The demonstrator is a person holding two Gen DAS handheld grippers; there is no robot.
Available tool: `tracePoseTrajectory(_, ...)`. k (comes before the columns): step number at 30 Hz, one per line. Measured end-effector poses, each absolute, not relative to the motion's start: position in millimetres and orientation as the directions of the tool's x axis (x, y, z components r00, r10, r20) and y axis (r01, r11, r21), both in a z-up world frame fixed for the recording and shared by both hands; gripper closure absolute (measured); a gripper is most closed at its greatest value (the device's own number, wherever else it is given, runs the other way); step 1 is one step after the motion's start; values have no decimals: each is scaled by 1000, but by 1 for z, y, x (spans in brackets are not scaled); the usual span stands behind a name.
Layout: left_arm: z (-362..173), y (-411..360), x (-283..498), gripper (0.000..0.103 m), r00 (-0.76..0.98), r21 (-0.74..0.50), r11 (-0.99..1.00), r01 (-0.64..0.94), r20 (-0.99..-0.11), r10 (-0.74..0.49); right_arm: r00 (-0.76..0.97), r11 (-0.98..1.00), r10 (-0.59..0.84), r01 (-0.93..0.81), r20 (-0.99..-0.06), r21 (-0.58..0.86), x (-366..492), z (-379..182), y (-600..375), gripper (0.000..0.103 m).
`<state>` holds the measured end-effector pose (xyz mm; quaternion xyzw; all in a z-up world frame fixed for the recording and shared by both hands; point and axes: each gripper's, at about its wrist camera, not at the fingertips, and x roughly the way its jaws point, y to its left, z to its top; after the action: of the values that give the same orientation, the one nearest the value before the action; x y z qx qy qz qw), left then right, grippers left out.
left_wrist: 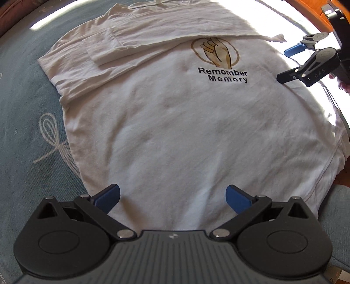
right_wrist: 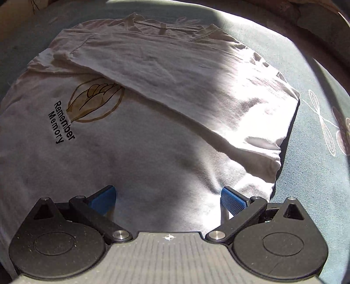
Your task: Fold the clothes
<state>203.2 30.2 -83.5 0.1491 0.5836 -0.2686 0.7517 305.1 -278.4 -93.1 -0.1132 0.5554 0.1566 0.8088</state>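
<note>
A white T-shirt (left_wrist: 175,122) with a gold hand print and the words "Remember Memory" lies flat on a blue-grey cloth. One side of the shirt (left_wrist: 166,28), with its sleeve, is folded over across the chest. My left gripper (left_wrist: 172,196) hovers open over the shirt's lower part, nothing between its blue pads. In the left wrist view my right gripper (left_wrist: 286,65) stands open at the shirt's right edge beside the print. In the right wrist view the right gripper (right_wrist: 168,198) is open above the T-shirt (right_wrist: 135,153), and the folded-over side (right_wrist: 186,83) lies ahead.
The blue-grey cloth (left_wrist: 26,104) with a white line pattern covers the surface around the shirt. Strong sunlight falls on the folded part and the far edge. An orange-brown wooden surface (left_wrist: 306,11) shows at the top right. A person's fingertips (left_wrist: 343,85) hold the right gripper.
</note>
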Motion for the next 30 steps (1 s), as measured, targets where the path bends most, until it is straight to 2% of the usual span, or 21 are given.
tracePoseTrajectory(14, -84, 9, 207, 1, 226, -63, 770, 635, -938, -263, 350, 930, 124, -367, -929, -14, 303, -92, -277, 0)
tracePoseTrajectory(25, -87, 2, 215, 1, 260, -81, 720, 689, -900, -350, 407, 948, 116, -317, -906, -21, 295, -93, -278, 0)
tracePoseTrajectory(30, -94, -2, 212, 1, 281, -67, 741, 668, -900, -335, 429, 949, 127, -316, -894, -17, 292, -93, -280, 0)
